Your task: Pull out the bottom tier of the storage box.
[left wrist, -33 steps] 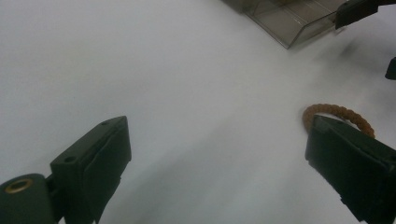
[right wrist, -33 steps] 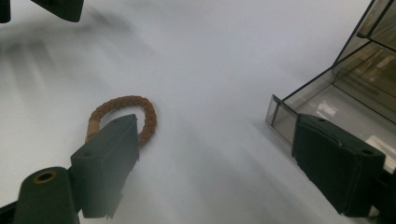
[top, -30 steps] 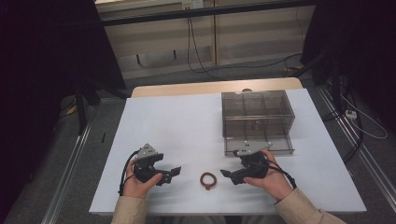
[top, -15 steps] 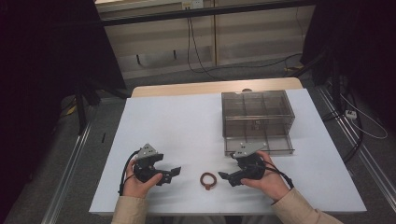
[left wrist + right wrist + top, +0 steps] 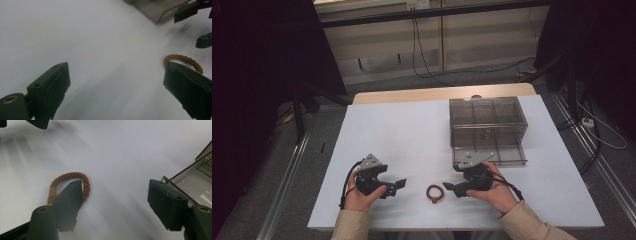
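Right hand-held gripper (image 5: 451, 189) open, jaws just closing beside ring (image 5: 435, 193), nothing between. Left hand-held gripper (image 5: 398, 185) open. Straddle ring's rim squarely before pinching.

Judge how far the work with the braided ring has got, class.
Done: nothing yet; the braided ring lies on the white table. In hand: the right hand-held gripper, jaws just closing, is at the ring without gripping it. Left: lifting it, perhaps into the clear box.
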A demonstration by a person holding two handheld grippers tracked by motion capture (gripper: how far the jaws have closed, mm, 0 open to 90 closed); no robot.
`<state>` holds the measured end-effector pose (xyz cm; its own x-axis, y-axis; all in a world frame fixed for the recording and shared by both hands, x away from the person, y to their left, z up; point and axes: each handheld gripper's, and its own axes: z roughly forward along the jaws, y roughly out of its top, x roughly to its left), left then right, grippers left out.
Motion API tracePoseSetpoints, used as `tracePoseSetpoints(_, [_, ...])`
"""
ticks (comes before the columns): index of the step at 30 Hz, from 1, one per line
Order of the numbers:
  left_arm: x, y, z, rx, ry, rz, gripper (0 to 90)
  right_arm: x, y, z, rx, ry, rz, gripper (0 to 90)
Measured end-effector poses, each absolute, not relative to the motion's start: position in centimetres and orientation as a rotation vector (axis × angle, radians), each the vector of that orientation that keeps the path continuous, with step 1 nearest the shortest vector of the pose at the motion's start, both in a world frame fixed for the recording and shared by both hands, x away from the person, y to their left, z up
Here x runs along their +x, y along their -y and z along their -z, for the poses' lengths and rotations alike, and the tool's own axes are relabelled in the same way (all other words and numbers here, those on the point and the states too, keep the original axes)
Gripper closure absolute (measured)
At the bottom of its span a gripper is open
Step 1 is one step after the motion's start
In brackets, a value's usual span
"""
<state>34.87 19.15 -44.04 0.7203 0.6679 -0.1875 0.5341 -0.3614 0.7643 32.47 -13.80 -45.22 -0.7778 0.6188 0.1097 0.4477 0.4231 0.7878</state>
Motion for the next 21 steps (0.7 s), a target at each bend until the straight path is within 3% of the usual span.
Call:
tracePoseSetpoints(6, [34.8, -19.0, 44.1, 2.054, -0.913, -0.191, 7.1, 32.5, 13.1, 45.3, 0.899, -2.518, -1.281, 39.1])
tracePoseSetpoints(13, [34.8, -19.0, 44.1, 2.048, -0.918, -0.187, 7.0, 32.3, 12.1, 45.5, 0.895, -2.557, -1.27, 42.2])
tracePoseSetpoints(21, [34.8, -19.2, 44.0, 2.052, -0.916, -0.19, 7.1, 32.4, 11.4, 45.9, 0.865, -2.578, -1.26, 59.4])
